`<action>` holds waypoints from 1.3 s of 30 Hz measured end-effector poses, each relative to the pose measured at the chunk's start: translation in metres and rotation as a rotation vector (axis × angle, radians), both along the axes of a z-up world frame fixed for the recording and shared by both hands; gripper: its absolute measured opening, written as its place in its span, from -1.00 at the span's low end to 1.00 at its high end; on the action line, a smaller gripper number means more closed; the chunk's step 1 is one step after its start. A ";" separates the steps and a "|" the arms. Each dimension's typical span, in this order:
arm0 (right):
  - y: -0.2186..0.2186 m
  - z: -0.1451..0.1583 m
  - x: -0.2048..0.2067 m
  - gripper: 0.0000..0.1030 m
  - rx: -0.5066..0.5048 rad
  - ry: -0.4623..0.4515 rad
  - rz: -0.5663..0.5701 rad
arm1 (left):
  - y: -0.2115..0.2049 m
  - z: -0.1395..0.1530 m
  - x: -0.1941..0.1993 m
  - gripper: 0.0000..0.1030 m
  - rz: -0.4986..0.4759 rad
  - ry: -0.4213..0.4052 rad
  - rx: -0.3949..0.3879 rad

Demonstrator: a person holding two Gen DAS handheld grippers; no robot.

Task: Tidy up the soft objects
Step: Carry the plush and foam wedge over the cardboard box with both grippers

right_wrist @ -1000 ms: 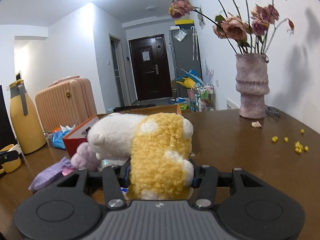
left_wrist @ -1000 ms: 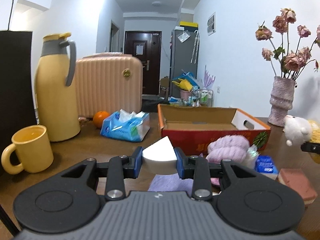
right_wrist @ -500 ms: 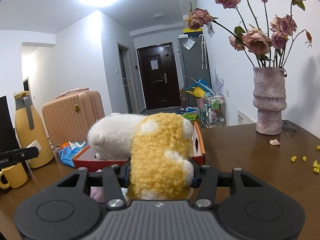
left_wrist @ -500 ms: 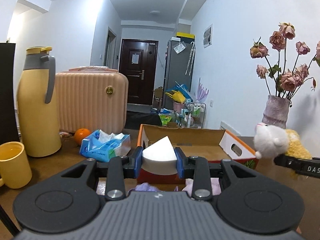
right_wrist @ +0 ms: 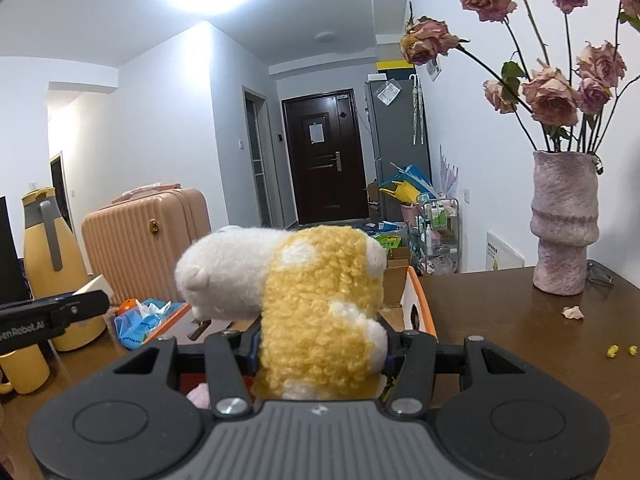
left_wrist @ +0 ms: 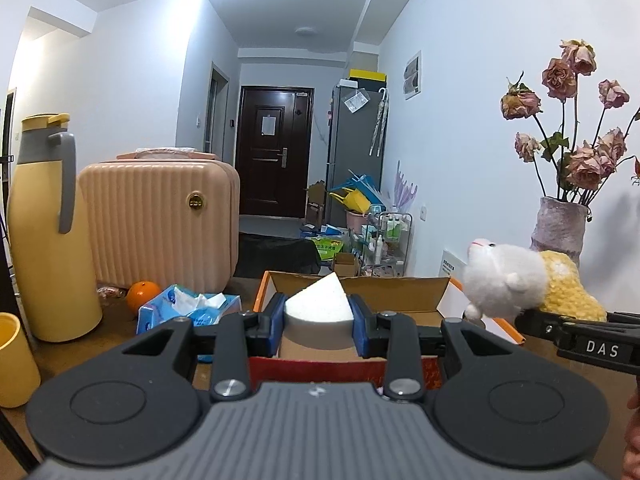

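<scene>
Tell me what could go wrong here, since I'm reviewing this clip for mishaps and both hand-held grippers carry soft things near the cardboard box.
The white wedge-shaped sponge is pinched only at its sides, so it could slip out. The white-and-yellow plush sheep overhangs the right hand-held gripper and might snag the orange-edged cardboard box rim.

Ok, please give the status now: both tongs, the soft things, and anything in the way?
Left tongs shut on white sponge. Right tongs shut on plush toy. Cardboard box ahead, open. Nothing in the way.
</scene>
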State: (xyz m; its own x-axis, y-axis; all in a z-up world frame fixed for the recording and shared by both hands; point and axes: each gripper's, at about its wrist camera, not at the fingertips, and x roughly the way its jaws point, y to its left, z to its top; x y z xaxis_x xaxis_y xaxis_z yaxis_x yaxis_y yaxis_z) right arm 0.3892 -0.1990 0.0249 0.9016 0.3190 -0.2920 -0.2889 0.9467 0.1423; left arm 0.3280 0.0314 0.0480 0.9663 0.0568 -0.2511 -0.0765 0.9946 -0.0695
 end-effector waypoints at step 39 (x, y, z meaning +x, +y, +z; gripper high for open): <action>0.029 -0.012 0.109 -0.03 -0.083 0.132 -0.013 | 0.006 -0.014 0.113 -0.34 0.050 0.083 -0.003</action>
State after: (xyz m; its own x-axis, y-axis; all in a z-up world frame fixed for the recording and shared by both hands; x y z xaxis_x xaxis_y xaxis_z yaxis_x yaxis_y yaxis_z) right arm 0.4981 -0.1697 0.0133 0.8578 0.2774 -0.4327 -0.2604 0.9604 0.0995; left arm 0.4409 0.0373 0.0344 0.9382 0.1034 -0.3303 -0.1315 0.9893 -0.0637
